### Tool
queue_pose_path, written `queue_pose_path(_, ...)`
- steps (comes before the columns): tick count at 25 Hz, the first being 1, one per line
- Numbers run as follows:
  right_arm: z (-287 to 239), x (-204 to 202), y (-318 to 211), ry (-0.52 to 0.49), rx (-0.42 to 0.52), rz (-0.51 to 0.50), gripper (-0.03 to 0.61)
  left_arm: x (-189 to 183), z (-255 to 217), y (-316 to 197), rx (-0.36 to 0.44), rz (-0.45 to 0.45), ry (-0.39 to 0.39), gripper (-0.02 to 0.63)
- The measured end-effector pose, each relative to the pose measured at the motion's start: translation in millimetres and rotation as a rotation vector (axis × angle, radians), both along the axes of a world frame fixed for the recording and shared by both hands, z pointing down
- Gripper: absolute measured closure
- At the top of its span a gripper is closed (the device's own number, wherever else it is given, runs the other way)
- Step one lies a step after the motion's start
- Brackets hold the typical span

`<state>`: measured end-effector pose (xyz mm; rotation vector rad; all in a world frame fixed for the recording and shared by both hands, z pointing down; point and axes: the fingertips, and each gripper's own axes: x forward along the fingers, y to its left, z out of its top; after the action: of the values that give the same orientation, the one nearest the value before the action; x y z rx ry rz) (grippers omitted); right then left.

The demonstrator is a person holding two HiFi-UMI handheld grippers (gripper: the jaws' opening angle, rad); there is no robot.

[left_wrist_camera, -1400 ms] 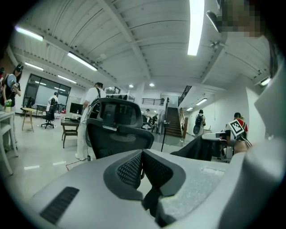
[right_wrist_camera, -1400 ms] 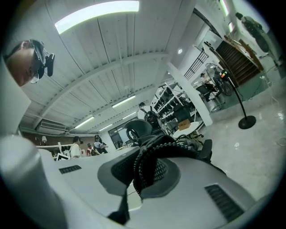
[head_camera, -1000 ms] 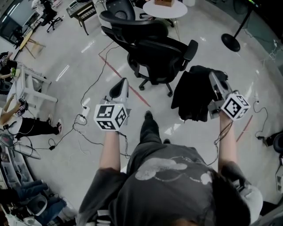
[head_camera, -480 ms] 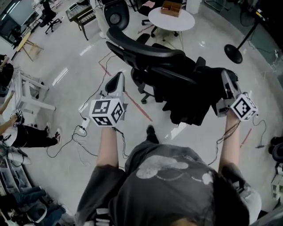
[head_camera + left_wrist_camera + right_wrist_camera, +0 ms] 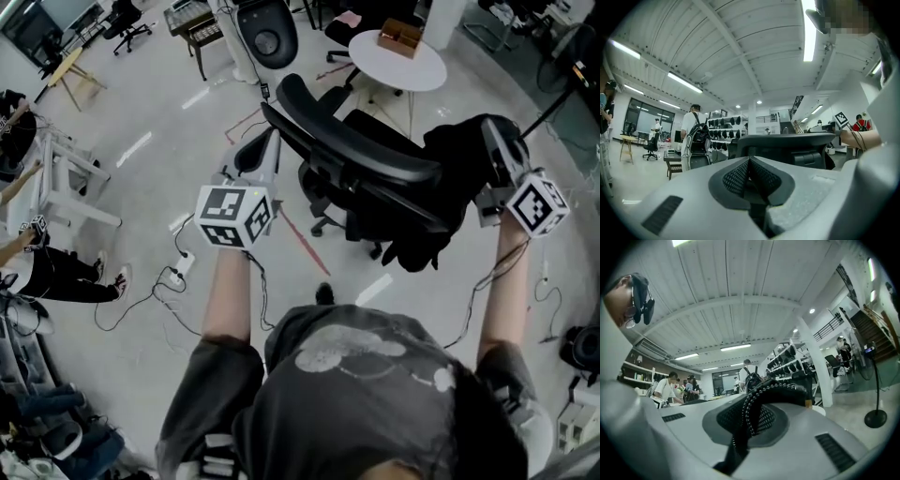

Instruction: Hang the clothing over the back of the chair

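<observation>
A black office chair (image 5: 361,164) stands in front of me, the top of its backrest running across the middle of the head view. My right gripper (image 5: 494,141) is shut on the black clothing (image 5: 450,192). The clothing hangs bunched against the right end of the backrest. Its zipper edge (image 5: 750,420) is pinched between the pads in the right gripper view. My left gripper (image 5: 269,150) hovers at the left end of the backrest, shut and empty. The left gripper view shows the chair's backrest (image 5: 787,143) just beyond that gripper's (image 5: 749,161) tips.
A round white table (image 5: 417,70) carrying a wooden box (image 5: 400,37) stands behind the chair. Cables and a power strip (image 5: 178,267) lie on the floor at left, near a seated person (image 5: 56,267) and a white frame (image 5: 66,183). People stand by distant shelves (image 5: 693,136).
Both grippers have moved forward and up toward the chair. The clothing has travelled with the right gripper from beside the seat to the right end of the backrest.
</observation>
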<state>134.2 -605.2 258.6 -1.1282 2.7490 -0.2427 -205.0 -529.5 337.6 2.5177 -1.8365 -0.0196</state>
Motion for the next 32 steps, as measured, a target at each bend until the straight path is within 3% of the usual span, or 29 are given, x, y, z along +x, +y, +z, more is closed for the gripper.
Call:
queue_pose_path(11, -66.5, -108.1, -57.2, 0.031, 0.107, -0.143, 0.58, -43.6, -13.9, -35.7, 0.042, -0.003, 0.019, 0.612)
queue_pose_path(17, -124.4, -144.0, -56.6, -0.046, 0.203, -0.227, 0.58, -49.8, -26.9, -46.6, 0.067, 0.002, 0.004, 0.612)
queue_pose_path(23, -148.2, -155.4, -6.2, -0.1, 0.224, -0.301, 0.58, -45.2, -39.4, -16.1, 0.079, -0.014, 0.001, 0.612)
queue_pose_path(32, -126.8, -187.7, 113.7, -0.007, 0.267, -0.409, 0.58, -28.6, -41.0, 59.9, 0.074, -0.054, 0.02, 0.612)
